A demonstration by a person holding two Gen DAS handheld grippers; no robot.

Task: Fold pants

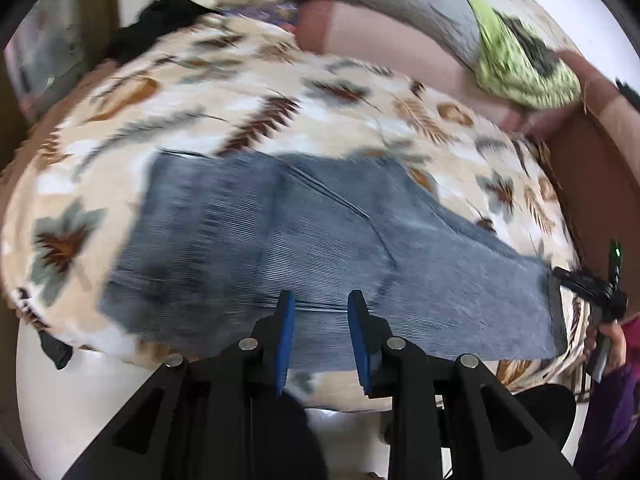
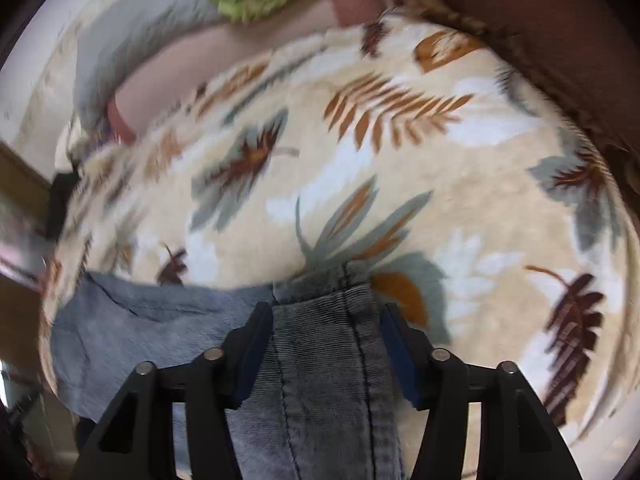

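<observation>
Leaf-print blanket (image 1: 248, 92) bears jeans (image 1: 320, 240); right gripper (image 2: 324, 320) jaws clamp them, left gripper (image 1: 321, 304) jaws gape empty.

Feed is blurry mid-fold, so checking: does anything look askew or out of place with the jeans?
Nothing damaged. The jeans lie slantwise across the leaf-print blanket, one end bunched in the right gripper; the left gripper holds nothing.

Black grippers (image 1: 321, 304), blue-padded jaws, purple sleeve (image 1: 608, 412)
</observation>
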